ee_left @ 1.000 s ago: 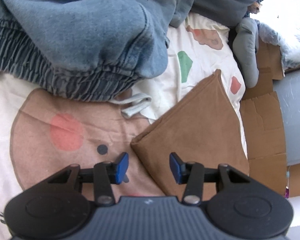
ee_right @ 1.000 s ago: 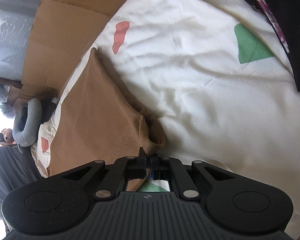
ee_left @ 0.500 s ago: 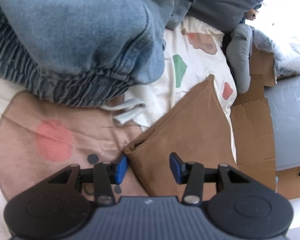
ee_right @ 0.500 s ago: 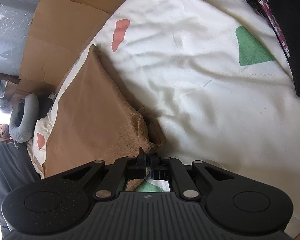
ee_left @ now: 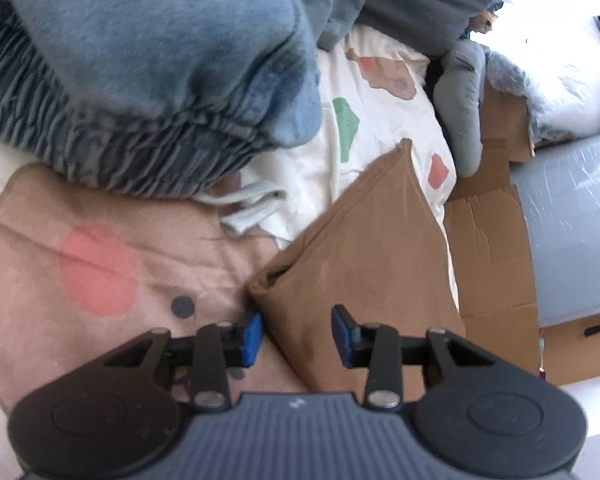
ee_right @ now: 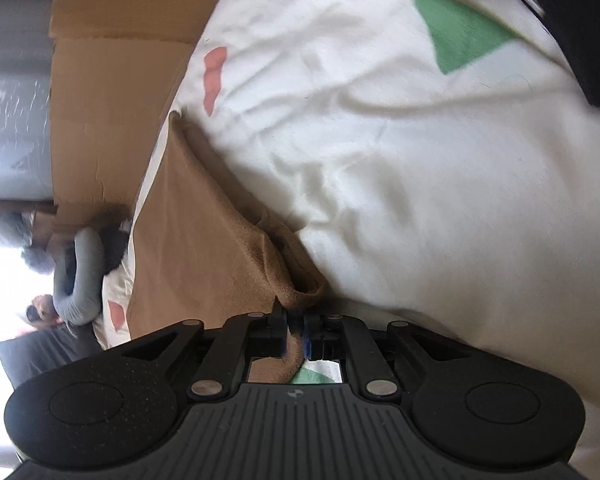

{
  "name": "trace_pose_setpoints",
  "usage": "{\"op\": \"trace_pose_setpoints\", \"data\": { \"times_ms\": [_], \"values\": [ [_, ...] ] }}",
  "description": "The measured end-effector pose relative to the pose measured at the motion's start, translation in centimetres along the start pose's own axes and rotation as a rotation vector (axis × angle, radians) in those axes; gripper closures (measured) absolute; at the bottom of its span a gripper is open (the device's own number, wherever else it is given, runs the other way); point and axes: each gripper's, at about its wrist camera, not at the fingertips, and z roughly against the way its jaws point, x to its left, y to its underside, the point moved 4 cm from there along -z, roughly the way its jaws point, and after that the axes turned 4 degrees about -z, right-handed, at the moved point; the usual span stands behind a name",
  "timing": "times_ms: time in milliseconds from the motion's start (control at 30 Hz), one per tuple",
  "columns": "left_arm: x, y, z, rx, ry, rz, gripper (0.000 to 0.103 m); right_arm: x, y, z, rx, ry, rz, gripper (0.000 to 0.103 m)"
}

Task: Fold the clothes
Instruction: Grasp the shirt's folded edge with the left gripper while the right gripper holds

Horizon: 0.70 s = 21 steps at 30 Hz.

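Soft, light, floppy: folded tan-brown suede-like garment point(ee_left: 364, 264), nap matte and fuzzy, lying flat on cream printed bedsheet point(ee_right: 400, 160); best pinched at corners. Left gripper point(ee_left: 296, 334) part-open, just been closing, near corner between blue pads, not yet clamped. Right gripper point(ee_right: 296, 336) barely parted, just been easing open, thin brown edge between its jaws. Beyond left tongs, heaped blue denim point(ee_left: 140, 60), elastic-gathered.
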Motion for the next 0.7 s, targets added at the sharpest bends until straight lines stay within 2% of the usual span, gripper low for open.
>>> {"op": "trace_pose_setpoints", "data": {
  "times_ms": [100,200,300,433,700],
  "values": [
    [0.5,-0.2,-0.3,0.003,-0.015,0.016,0.088,-0.1,-0.2,-0.4,-0.002,-0.011,-0.007,0.090],
    [0.7,-0.5,-0.4,0.009,-0.025,0.038,0.093,0.2,-0.2,-0.4,-0.017,-0.012,-0.003,0.090],
    [-0.1,-0.8,-0.2,0.018,-0.064,0.000,0.098,0.8,-0.2,0.0,-0.040,-0.013,0.003,0.099],
    [-1.3,-1.3,0.6,0.004,-0.087,0.003,0.099,2.3,-0.8,1.1,-0.076,-0.030,0.037,0.101],
    [-3.9,-1.7,3.1,-0.017,-0.081,0.024,0.100,5.2,-1.2,3.8,-0.121,-0.036,0.079,0.102]
  ]
}}
